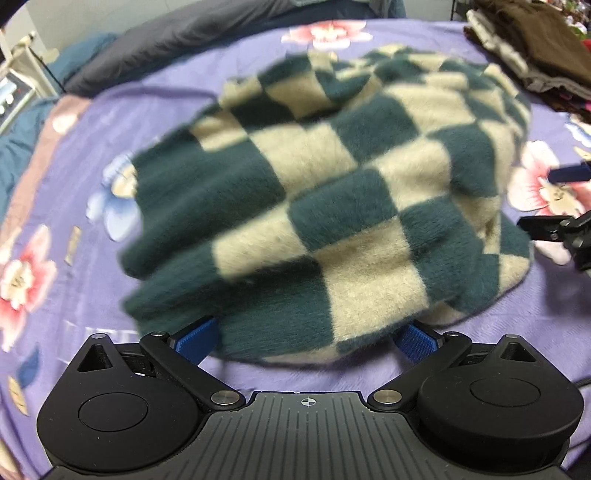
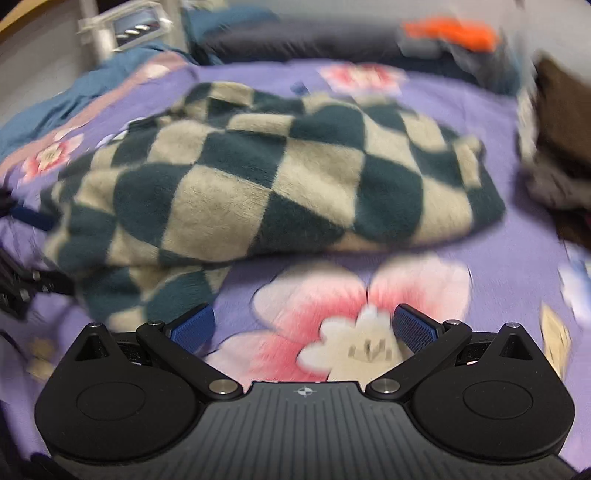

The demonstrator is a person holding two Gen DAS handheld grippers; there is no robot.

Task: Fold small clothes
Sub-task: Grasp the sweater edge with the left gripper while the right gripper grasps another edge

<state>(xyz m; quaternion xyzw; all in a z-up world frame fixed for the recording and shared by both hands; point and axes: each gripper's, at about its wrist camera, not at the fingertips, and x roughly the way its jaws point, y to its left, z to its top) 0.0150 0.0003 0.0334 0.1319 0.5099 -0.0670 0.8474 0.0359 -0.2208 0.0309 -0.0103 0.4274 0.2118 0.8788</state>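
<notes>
A fluffy dark-green and cream checkered garment lies bunched on a purple flowered bedspread. My left gripper is open, its blue fingers spread wide, and the garment's near edge lies over the gap between them. In the right wrist view the garment lies ahead and to the left. My right gripper is open and empty above a pink flower print, apart from the garment. The right gripper also shows at the right edge of the left wrist view.
A pile of brown and grey clothes sits at the far right of the bed. A dark grey pillow and blue bedding lie along the far edge. An orange item lies at the back.
</notes>
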